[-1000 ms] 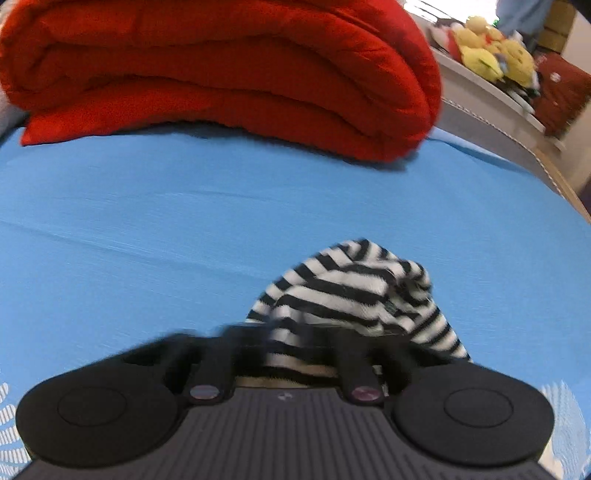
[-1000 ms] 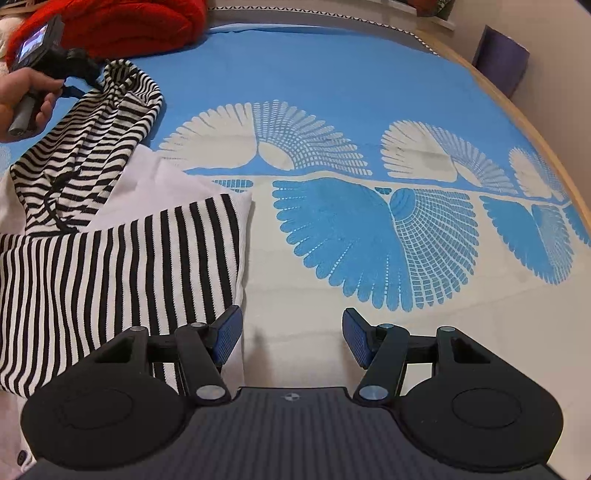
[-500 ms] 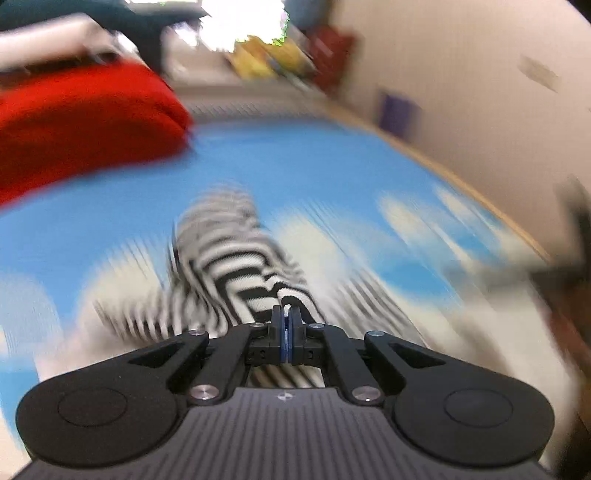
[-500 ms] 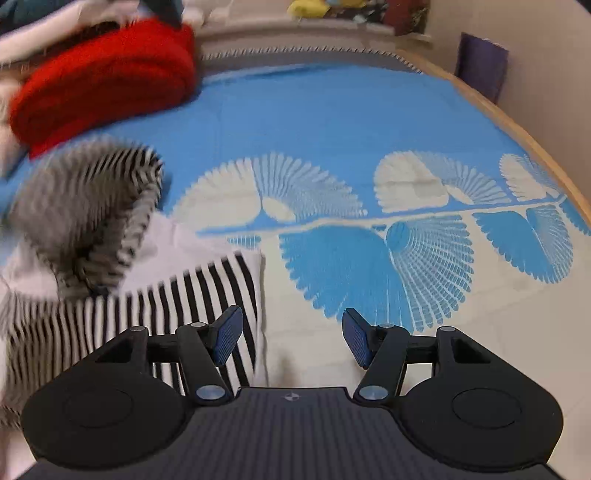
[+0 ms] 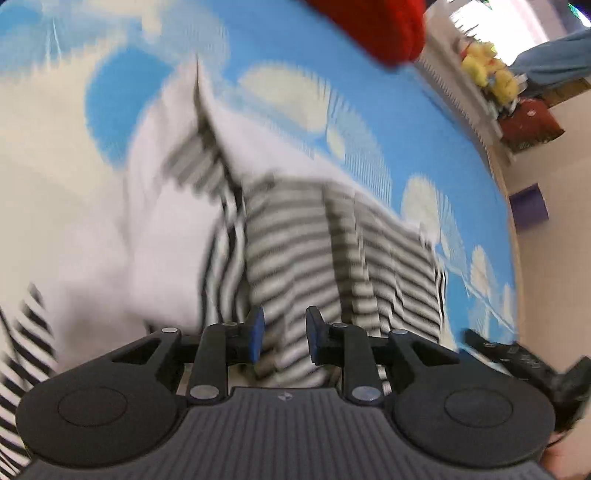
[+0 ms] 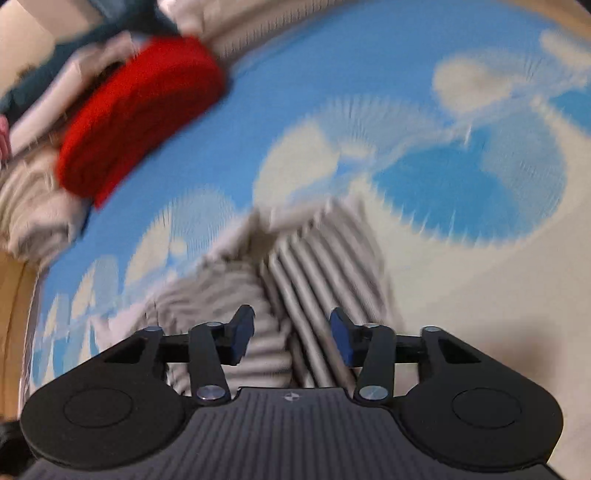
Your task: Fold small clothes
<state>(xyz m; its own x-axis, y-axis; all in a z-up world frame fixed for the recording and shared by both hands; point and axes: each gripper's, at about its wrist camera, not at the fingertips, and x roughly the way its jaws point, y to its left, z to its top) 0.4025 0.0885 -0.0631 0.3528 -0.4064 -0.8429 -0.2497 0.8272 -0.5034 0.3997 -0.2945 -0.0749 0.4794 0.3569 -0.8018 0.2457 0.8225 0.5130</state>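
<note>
A black-and-white striped small garment (image 5: pixel 332 251) with a plain white panel lies on the blue and cream patterned bedspread (image 5: pixel 288 40). Both views are motion-blurred. My left gripper (image 5: pixel 282 334) is open just above the striped cloth, with nothing between its blue pads. My right gripper (image 6: pixel 291 338) is open too, wider, hovering over the same garment (image 6: pixel 317 258) from the other side. The tip of the right gripper shows at the lower right of the left wrist view (image 5: pixel 517 354).
A folded red blanket (image 6: pixel 144 114) lies at the far end of the bed, also in the left wrist view (image 5: pixel 376 26). Other laundry (image 6: pixel 33 199) is piled beside it. Yellow plush toys (image 5: pixel 487 74) sit on a ledge. The wooden bed edge (image 5: pixel 511 214) runs along the right.
My left gripper carried the striped hood over onto the garment, then opened and let it go. Both grippers have swung round and now hover over the folded garment.
</note>
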